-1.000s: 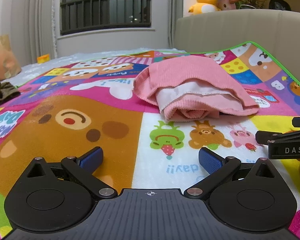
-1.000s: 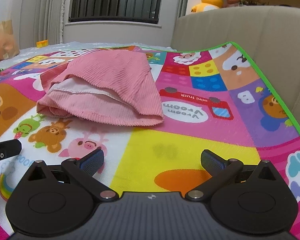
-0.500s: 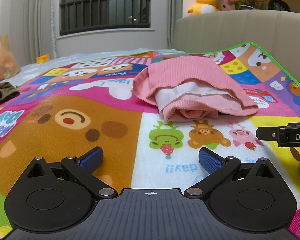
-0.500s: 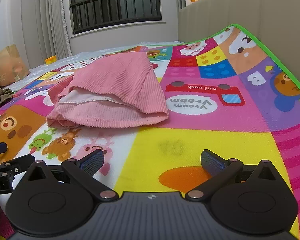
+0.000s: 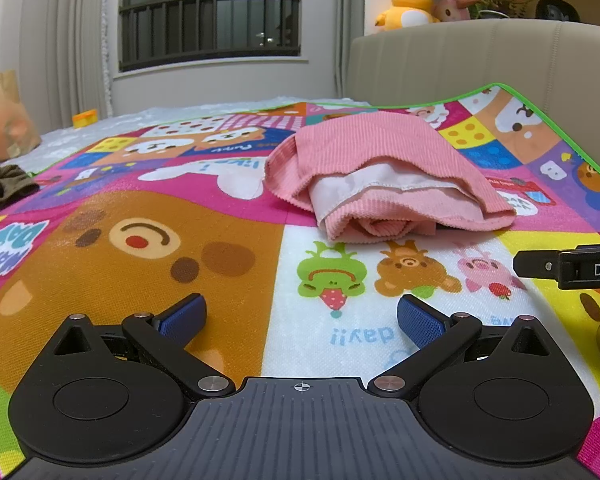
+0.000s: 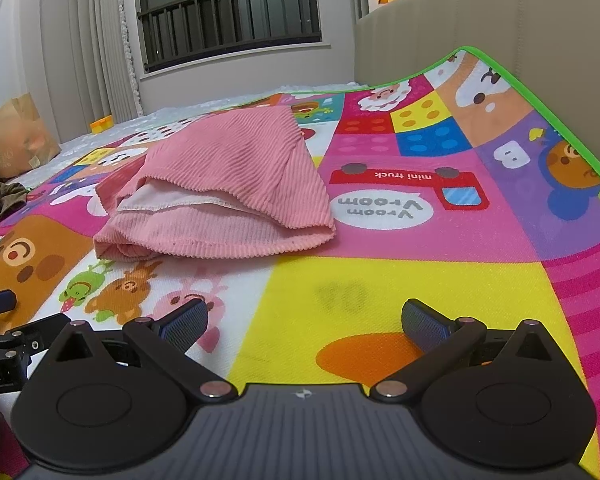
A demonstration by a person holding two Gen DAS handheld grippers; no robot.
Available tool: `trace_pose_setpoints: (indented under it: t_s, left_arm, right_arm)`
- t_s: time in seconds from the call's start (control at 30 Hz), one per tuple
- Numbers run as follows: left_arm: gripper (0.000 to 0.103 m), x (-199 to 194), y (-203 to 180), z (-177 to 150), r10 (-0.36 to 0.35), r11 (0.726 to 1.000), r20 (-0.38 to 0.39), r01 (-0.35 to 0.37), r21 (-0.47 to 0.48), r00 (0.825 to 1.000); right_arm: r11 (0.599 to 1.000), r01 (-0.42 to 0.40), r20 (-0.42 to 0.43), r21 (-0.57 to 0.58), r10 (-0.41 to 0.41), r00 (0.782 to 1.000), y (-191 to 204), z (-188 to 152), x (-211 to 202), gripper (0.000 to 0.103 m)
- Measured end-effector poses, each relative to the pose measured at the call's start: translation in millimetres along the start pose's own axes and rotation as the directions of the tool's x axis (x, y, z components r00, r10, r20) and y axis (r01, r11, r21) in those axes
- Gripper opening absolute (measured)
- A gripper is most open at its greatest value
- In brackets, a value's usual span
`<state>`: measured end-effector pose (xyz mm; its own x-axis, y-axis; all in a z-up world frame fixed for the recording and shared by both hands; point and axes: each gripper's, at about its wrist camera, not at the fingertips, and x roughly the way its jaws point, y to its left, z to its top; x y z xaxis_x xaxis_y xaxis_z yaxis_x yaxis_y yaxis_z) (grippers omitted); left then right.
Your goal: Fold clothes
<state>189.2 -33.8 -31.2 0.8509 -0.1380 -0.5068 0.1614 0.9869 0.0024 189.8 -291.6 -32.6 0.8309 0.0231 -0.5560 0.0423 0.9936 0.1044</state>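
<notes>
We see both views evenly lit by warm indoor light from above; the window point(image 5: 210, 12) behind its bars is dark and gives no light. Shadows are soft and short, with a thin dark line under the near edge of the pink garment point(image 5: 380, 176) and faint ones beneath the blue finger pads point(image 6: 186, 322). The play mat point(image 5: 140, 264) shows a mild sheen on its brown patch. Focus is sharp from foreground to wall. Fisheye bending is strong at the edges: the curtains point(image 6: 88, 40) and the beige headboard point(image 6: 500, 20) bow, and dark vignetting clips the top corners.
</notes>
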Motion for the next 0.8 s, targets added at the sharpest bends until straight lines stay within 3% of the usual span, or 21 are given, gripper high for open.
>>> trace_pose_setpoints:
  t_s: [0.8]
  left_arm:
    - [0.103,-0.4,-1.0,-0.6,0.0,1.0,0.0,0.0,-0.001,1.0]
  right_arm:
    - [1.0,0.002,0.002,0.009,-0.002,1.0,-1.4,-0.1,-0.7,0.103]
